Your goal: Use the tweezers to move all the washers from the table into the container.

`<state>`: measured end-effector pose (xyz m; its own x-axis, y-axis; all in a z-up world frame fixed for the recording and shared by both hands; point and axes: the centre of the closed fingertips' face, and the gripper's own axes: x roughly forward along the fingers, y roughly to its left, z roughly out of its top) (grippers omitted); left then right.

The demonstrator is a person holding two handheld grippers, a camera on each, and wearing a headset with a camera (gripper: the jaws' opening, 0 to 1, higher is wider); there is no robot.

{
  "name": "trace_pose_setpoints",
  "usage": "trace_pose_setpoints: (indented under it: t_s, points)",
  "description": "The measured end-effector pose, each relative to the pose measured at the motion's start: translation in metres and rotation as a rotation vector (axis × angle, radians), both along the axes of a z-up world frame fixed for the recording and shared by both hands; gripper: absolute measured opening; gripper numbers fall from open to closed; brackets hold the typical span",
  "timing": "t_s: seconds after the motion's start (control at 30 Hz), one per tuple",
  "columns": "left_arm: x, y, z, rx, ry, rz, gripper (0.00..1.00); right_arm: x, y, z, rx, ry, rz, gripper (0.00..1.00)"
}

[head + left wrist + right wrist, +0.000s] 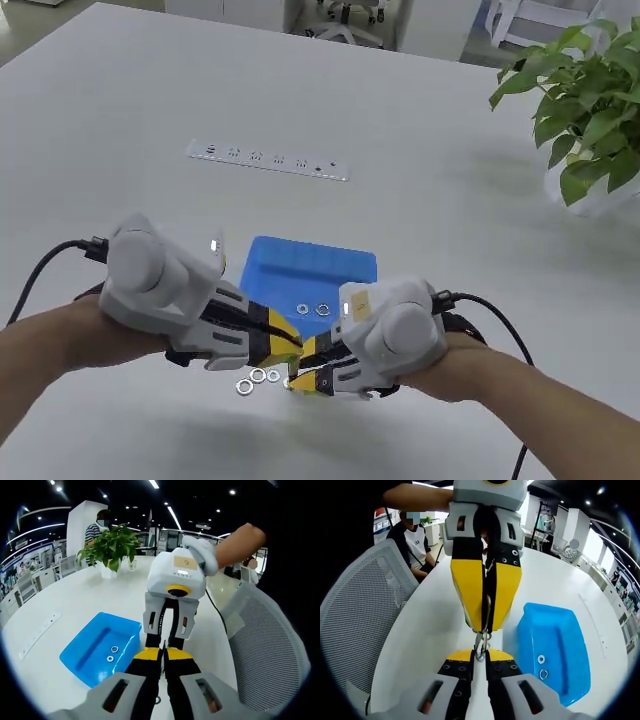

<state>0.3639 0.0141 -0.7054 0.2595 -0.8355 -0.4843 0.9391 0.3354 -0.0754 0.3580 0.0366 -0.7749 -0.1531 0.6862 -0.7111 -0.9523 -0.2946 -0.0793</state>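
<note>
My left tongs and right tongs meet nose to nose, low over the desk; both pinch narrow on the tweezers between them; three washers lie just beneath; two more sit in the container.

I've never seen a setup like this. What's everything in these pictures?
table: one, white, under everything
container: one, blue, on the table
washers in container: two, silvery
washers on table: at least three, silvery, beneath the tongs
tweezers: one, metal, pinched between both tongs
power strip: one, white, beyond the container
potted plant: one, green, table's far right
mesh chair: one, grey, beside the table
left tongs: one, yellow-tipped, shut on tweezers
right tongs: one, yellow-tipped, shut on tweezers
</note>
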Motion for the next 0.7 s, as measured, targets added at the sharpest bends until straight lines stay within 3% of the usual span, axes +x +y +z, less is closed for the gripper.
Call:
trace_pose_setpoints:
  t_s: [0.37, 0.7]
  points:
    - [-0.0021, -0.0047, 0.0033, 0.003, 0.001, -0.011, 0.06, 0.0003, -0.0007, -0.0005, 0.002, 0.035, -0.028, 0.09]
    - [-0.0011, -0.0023, 0.0026, 0.009, 0.004, -0.019, 0.06, -0.0002, 0.0012, -0.0011, -0.002, 0.032, 0.012, 0.1]
